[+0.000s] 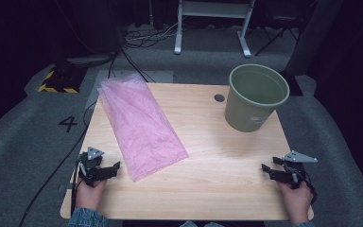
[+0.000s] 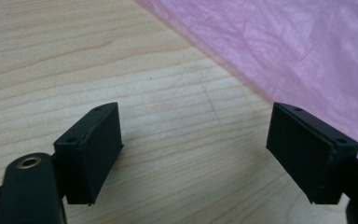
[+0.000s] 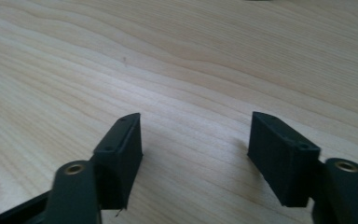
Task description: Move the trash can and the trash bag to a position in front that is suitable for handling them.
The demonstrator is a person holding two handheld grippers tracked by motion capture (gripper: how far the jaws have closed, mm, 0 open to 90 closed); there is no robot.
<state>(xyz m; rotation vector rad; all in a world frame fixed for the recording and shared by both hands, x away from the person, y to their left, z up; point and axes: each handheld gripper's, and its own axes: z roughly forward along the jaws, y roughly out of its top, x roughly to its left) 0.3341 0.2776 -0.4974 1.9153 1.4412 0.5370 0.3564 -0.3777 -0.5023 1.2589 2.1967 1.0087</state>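
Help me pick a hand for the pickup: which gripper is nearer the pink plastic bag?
Left. The left gripper sits just beside the pink plastic bag's near corner; the right gripper is far across the table.

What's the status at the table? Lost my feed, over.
Left tongs open, empty, beside pink bag. Right tongs open, empty, over bare table. Bag flat, untouched. Green bin upright at far right. Nothing in the way.

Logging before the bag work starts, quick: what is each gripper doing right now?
Left gripper: open, holding nothing, beside the pink plastic bag.
Right gripper: open, holding nothing, above the bare wooden table.
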